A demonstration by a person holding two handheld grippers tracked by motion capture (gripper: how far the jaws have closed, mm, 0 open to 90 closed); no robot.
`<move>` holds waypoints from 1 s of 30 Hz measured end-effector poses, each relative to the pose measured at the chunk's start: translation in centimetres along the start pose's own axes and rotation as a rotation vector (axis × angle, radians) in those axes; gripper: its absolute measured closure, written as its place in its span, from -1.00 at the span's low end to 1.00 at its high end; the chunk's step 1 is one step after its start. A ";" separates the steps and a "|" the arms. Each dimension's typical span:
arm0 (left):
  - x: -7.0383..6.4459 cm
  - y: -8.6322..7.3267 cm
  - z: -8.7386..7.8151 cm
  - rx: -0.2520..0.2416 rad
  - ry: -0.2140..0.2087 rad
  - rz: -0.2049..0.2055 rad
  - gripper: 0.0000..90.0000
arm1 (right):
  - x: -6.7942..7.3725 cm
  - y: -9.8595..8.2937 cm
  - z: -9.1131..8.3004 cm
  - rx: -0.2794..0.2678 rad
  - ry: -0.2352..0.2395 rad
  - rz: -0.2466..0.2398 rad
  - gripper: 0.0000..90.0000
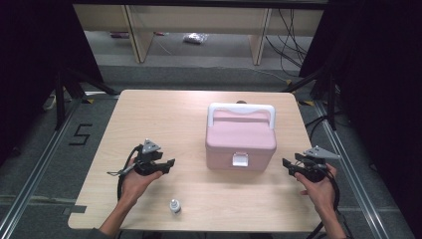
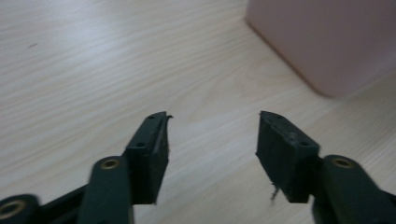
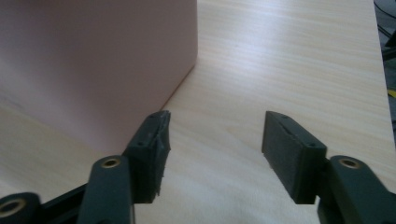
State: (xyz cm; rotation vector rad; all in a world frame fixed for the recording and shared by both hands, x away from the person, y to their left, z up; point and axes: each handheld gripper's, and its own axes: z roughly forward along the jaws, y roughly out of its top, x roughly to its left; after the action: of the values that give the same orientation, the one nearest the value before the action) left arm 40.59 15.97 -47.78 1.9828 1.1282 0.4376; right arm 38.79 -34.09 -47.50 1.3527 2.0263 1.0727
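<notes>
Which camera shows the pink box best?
The high view: the whole pink box shows there, with its white handle and front latch. The left gripper view catches one blurry corner; the right gripper view shows a plain side wall.

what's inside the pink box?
Can't tell. The pink box is closed: lid down, white latch at the front, white handle on top. Its walls are opaque, so any contents are hidden. Both grippers, left and right, are open beside it.
</notes>
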 end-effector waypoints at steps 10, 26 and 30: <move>-1.6 2.7 2.8 -0.025 -0.024 0.082 0.81 | -0.5 1.6 2.6 -0.027 0.051 0.013 0.73; -3.5 5.7 6.7 -0.014 -0.121 0.034 1.00 | 1.0 2.9 4.7 -0.027 0.108 0.006 1.00; -4.0 6.0 7.0 -0.013 -0.139 0.034 1.00 | 1.0 3.2 4.9 -0.038 0.113 -0.008 1.00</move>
State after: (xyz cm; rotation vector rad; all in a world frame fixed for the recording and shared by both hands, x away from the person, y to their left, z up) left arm 46.17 7.67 -47.11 1.9910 1.0040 0.3185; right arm 43.71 -30.83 -47.72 1.2913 2.0781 1.2023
